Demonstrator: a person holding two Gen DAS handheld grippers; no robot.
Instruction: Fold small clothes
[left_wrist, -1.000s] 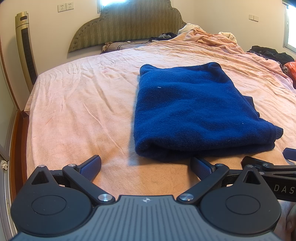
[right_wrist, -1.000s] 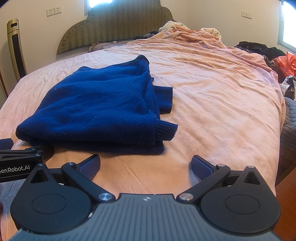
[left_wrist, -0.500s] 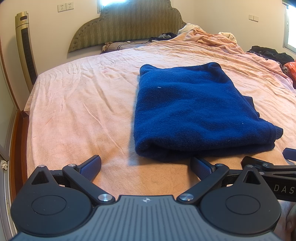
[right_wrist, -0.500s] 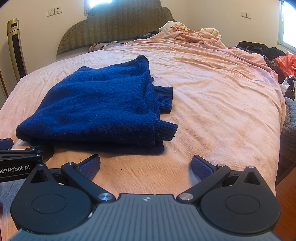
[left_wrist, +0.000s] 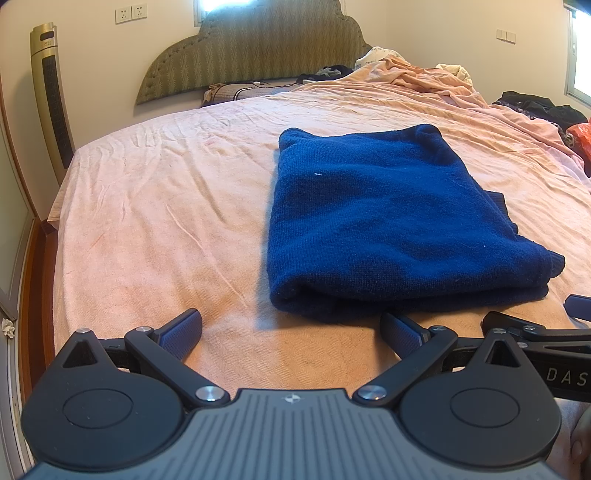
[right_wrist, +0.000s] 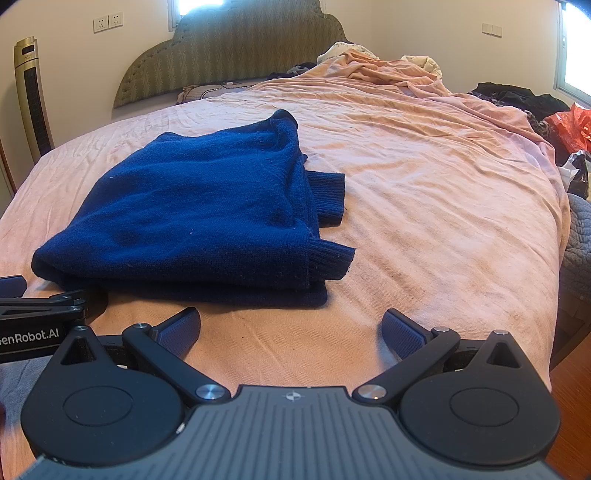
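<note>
A dark blue knitted sweater (left_wrist: 388, 218) lies folded flat on the pink bedsheet (left_wrist: 155, 206). In the right wrist view the same sweater (right_wrist: 195, 206) shows two ribbed cuffs sticking out at its right side. My left gripper (left_wrist: 291, 328) stands open just in front of the sweater's near edge, holding nothing. My right gripper (right_wrist: 291, 328) is open too, near the sweater's front right corner, with only sheet between its fingers. Each gripper's side shows in the other's view: the right gripper (left_wrist: 546, 332) and the left gripper (right_wrist: 33, 310).
A padded headboard (left_wrist: 255, 48) and a pillow stand at the far end. Rumpled pink bedding (right_wrist: 380, 70) is piled at the back right. Dark clothes and an orange bag (right_wrist: 569, 125) lie at the right. A tall tower fan (left_wrist: 51, 96) stands left of the bed.
</note>
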